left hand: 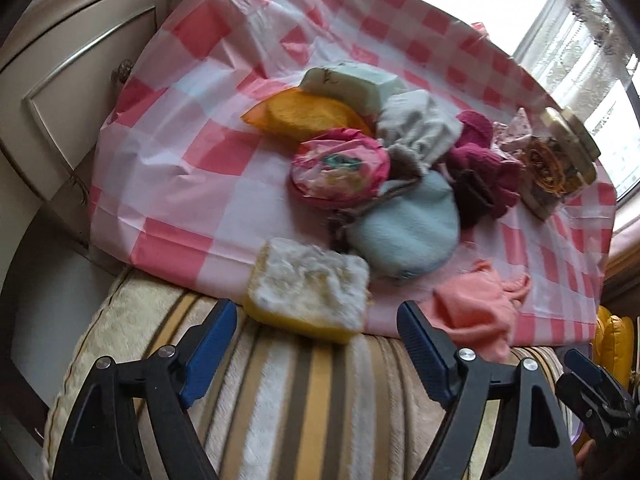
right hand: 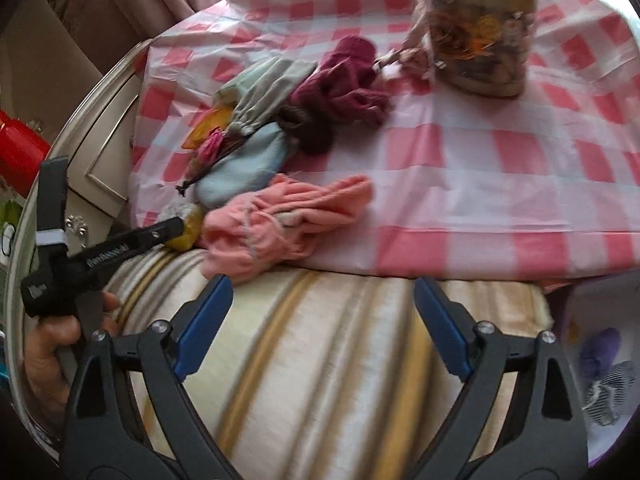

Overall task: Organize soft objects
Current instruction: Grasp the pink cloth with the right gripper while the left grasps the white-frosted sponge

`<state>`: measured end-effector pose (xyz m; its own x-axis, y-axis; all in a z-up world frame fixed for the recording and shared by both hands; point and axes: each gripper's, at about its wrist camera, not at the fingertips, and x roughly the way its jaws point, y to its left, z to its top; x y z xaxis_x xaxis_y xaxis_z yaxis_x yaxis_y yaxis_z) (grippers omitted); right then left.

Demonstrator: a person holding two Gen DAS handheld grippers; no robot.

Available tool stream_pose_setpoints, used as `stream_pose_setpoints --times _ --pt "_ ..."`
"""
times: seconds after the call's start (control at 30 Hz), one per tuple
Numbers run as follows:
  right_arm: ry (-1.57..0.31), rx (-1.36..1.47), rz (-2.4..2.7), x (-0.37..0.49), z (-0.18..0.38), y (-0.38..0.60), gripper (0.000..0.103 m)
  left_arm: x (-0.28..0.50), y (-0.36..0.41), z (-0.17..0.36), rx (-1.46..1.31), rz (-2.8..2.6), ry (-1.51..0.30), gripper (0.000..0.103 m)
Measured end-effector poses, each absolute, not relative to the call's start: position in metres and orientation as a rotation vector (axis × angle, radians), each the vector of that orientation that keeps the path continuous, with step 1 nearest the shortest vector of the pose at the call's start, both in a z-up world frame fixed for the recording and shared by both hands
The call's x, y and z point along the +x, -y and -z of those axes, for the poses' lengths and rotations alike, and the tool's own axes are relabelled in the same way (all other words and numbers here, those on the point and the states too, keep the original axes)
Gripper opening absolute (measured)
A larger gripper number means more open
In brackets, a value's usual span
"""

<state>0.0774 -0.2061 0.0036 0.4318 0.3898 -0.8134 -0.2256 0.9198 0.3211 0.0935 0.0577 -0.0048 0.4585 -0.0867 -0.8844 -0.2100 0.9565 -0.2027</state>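
Note:
Soft items lie heaped on a pink-checked cloth (left hand: 192, 128). They include a yellow sponge (left hand: 308, 296) with a fuzzy white top, a pink cloth (left hand: 476, 308), a light blue pouch (left hand: 404, 228), a round pink packet (left hand: 340, 168), an orange piece (left hand: 308, 116), a grey drawstring bag (left hand: 416, 124) and a maroon knit (left hand: 480, 160). My left gripper (left hand: 320, 344) is open over a striped cushion (left hand: 304, 408), just short of the sponge. My right gripper (right hand: 324, 320) is open and empty over the same cushion (right hand: 320, 360), its fingertips just short of the pink cloth (right hand: 280, 220).
A decorated tin jar (right hand: 480, 32) stands at the far side of the cloth. A pale green block (left hand: 352, 84) lies behind the pile. A cream cabinet (left hand: 80, 72) is at the left. At the right, a container (right hand: 600, 372) holds purple and striped fabric.

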Motion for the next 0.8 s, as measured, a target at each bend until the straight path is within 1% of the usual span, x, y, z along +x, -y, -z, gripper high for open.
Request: stream_pose_setpoints --times 0.27,0.37,0.57,0.77,0.8 --pt "-1.102 0.254 -0.343 0.109 0.006 0.177 0.094 0.106 -0.058 0.021 -0.267 -0.073 -1.127 0.082" --pt "-1.109 0.251 -0.309 0.121 0.011 0.168 0.094 0.107 -0.057 0.025 -0.265 -0.069 -1.127 0.067" --pt "-1.12 0.2 -0.284 0.134 0.02 0.149 0.094 0.099 -0.057 0.022 -0.264 -0.078 -1.087 0.064" --pt "-1.14 0.134 -0.27 0.141 0.028 0.137 0.094 0.088 -0.056 0.011 -0.227 -0.123 -1.029 0.064" --pt "-1.138 0.113 -0.272 0.141 0.029 0.134 0.092 0.086 -0.057 0.009 -0.225 -0.124 -1.022 0.064"
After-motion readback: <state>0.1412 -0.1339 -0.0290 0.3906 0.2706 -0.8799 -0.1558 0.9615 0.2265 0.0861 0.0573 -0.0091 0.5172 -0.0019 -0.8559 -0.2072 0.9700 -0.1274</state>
